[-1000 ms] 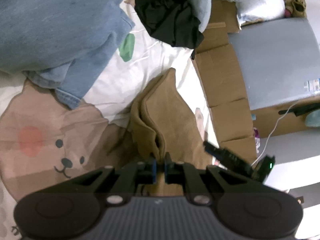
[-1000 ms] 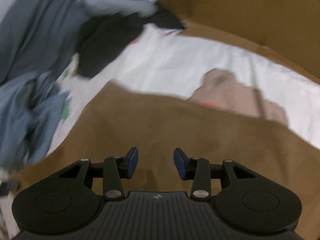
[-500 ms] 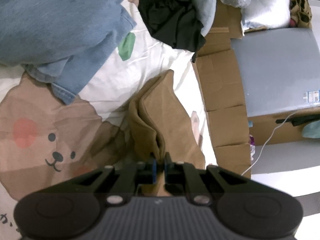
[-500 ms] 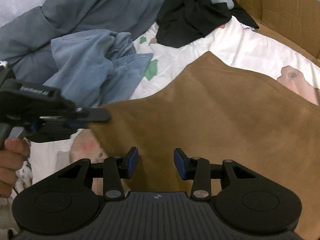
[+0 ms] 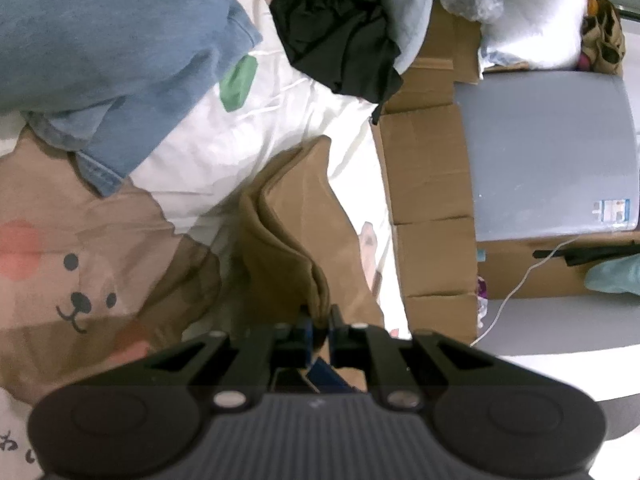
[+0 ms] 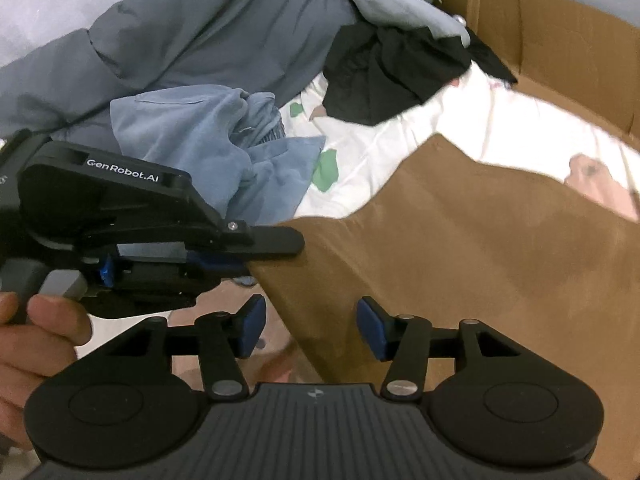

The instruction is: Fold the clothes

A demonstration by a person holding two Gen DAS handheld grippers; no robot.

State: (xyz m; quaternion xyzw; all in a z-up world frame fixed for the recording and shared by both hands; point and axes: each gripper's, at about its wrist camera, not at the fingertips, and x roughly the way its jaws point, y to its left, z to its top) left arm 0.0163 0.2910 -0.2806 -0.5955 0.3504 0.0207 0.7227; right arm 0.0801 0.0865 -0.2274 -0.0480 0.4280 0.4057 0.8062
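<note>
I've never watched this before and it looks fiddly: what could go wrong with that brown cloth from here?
Only the left gripper pinches the brown cloth; a tug might slip that corner free. The right gripper is opening with the cloth's edge between its pads, so it could grab badly. The blue jeans lie close and could snag.

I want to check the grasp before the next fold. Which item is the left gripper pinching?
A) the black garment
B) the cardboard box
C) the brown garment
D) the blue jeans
C: the left gripper is shut on an edge of the brown garment, and the right wrist view shows the same pinch.
</note>
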